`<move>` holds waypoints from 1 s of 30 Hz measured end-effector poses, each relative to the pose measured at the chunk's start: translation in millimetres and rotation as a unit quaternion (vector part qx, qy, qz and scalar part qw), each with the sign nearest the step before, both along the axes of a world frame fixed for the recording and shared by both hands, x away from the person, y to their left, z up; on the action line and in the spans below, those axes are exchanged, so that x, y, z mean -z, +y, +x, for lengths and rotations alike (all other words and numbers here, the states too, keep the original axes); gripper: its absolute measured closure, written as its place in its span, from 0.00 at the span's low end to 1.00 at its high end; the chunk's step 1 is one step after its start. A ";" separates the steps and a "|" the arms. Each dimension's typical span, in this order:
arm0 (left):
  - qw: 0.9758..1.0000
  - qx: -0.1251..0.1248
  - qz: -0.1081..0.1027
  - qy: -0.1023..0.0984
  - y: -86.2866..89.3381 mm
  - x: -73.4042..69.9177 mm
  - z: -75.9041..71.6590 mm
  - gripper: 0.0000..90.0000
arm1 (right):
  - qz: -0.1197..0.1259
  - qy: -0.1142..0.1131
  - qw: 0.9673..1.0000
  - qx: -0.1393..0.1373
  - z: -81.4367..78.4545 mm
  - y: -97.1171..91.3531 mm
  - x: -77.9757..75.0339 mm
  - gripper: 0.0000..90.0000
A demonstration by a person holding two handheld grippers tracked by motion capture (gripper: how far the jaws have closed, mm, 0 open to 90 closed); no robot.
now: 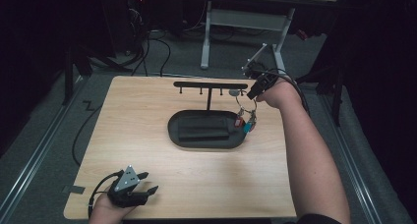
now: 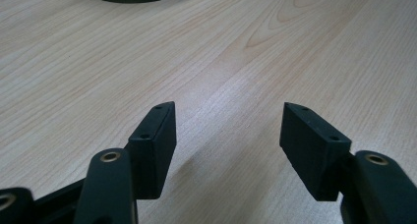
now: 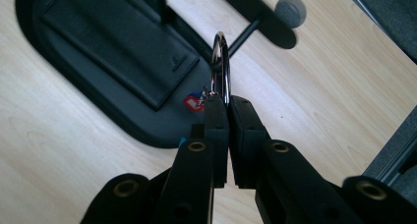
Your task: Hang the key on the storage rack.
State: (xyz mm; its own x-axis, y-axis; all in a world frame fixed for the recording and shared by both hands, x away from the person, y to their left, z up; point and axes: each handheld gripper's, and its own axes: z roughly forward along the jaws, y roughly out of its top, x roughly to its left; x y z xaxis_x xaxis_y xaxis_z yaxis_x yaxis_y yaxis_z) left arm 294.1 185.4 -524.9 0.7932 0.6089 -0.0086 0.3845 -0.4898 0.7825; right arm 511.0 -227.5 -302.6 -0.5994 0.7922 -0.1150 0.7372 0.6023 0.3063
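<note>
My right gripper [image 1: 253,94] is shut on a silver key ring [image 1: 242,101], held just below the right end of the black hanger bar [image 1: 209,85]. Keys with a red and a teal tag [image 1: 245,122] dangle from the ring over the right edge of the stand's oval base [image 1: 196,140]. In the right gripper view the ring [image 3: 220,62] rises edge-on from the shut gripper [image 3: 227,100], close to a peg with a round grey tip [image 3: 290,10]; a red tag [image 3: 193,102] peeks out beside the jaws. My left gripper [image 1: 146,182] rests open on the table's front left, nothing between its fingers [image 2: 156,135].
A flat black rectangular block [image 1: 204,133] lies in the oval base. The wooden table [image 1: 137,116] has its front edge right by my left hand. A desk frame and cables stand on the floor beyond the far edge.
</note>
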 end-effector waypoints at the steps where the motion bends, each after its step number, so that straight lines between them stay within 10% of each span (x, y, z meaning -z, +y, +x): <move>1: 1.000 0.000 0.000 -0.001 0.0 0.1 -0.1 0.44 | 0.002 -0.001 1.000 -0.004 3.2 -1.4 1.3 0.97; 15: 1.000 0.004 -0.003 0.008 2.2 1.2 1.3 0.44 | 0.007 -0.011 1.000 0.014 16.5 1.3 14.0 0.93; 30: 1.000 0.014 0.005 0.011 -3.8 2.1 0.3 0.41 | 0.032 -0.038 0.998 0.033 -13.6 -15.9 19.7 0.81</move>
State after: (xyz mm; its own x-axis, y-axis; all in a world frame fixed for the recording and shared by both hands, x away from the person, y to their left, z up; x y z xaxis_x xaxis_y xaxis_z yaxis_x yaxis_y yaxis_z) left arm 294.4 181.6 -527.0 0.8100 0.5861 -0.0211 0.3878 -0.5082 0.7689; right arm 497.4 -243.4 -322.3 -0.5370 0.8368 -0.1069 0.7475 0.5307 0.3995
